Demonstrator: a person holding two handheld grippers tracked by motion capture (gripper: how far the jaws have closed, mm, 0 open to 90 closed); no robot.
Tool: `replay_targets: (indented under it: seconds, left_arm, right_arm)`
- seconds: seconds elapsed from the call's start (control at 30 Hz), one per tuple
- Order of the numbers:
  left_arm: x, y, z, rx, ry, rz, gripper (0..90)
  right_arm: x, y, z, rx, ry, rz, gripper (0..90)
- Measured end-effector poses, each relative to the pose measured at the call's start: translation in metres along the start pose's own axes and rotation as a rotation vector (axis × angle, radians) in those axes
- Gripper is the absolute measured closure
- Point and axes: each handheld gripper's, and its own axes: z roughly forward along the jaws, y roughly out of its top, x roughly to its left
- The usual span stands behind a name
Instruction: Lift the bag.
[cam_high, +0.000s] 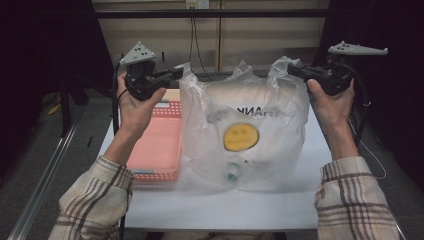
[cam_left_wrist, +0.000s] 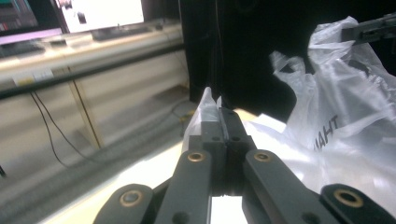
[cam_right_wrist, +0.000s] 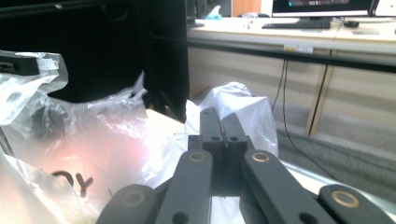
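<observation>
White worktop (cam_high: 300, 200) carries a clear plastic smiley bag (cam_high: 242, 135); left gripper (cam_high: 181, 71) and right gripper (cam_high: 291, 70) jaws clench its handles, contents blurred.

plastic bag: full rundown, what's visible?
The plastic bag is thin, clear and crinkled, with a yellow smiley face and dark lettering seen mirrored through the film. It stands upright on the white table, its side against the pink basket. Its two handles are pulled apart: the left gripper is shut on one, the right gripper on the other. A small green-capped item lies inside, near the bottom.
</observation>
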Motion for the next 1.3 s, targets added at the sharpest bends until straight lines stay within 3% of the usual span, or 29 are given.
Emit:
replay_targets:
  seconds: [0.13,0.27,0.43,0.53,0.57,0.6,0.63,0.77,0.87,0.93,1.3]
  left_arm:
    - [0.001,-0.014,0.005,0.031,-0.009,-0.006,90.0]
    - [-0.002,-0.017,0.008,0.033,-0.022,-0.007,89.6]
    - [-0.006,-0.017,0.009,0.021,-0.037,-0.013,84.6]
    - [-0.01,-0.015,0.009,0.016,-0.043,-0.017,73.9]
    - [-0.011,-0.015,0.009,0.017,-0.046,-0.013,70.0]
    - [-0.012,-0.014,0.008,0.016,-0.048,-0.006,67.7]
    - [-0.013,-0.014,0.007,0.011,-0.045,-0.002,65.5]
    - [-0.013,-0.012,0.003,-0.006,-0.02,-0.015,46.8]
    - [-0.012,-0.01,0.001,-0.013,0.004,-0.019,26.6]
    - [-0.012,-0.009,-0.001,-0.018,-0.009,-0.019,25.2]
    - [-0.016,-0.001,-0.014,-0.058,0.006,-0.015,11.3]
  right_arm:
    - [-0.006,-0.013,0.002,0.011,-0.002,0.019,90.0]
    - [-0.007,-0.022,0.007,0.041,0.001,0.024,90.0]
    - [0.003,-0.025,0.008,0.056,0.018,-0.01,90.0]
    - [0.005,-0.026,0.006,0.057,0.024,-0.027,90.0]
    - [0.006,-0.026,0.005,0.057,0.024,-0.027,87.3]
    - [0.006,-0.027,0.004,0.056,0.014,-0.028,74.7]
    - [0.006,-0.027,0.003,0.056,0.0,-0.025,69.7]
    - [0.006,-0.028,0.0,0.058,-0.015,-0.005,55.4]
    - [0.008,-0.029,-0.002,0.058,-0.026,-0.01,47.0]
    - [0.009,-0.029,-0.002,0.059,-0.031,-0.014,44.5]
    - [0.021,-0.033,-0.003,0.072,-0.04,-0.03,34.3]
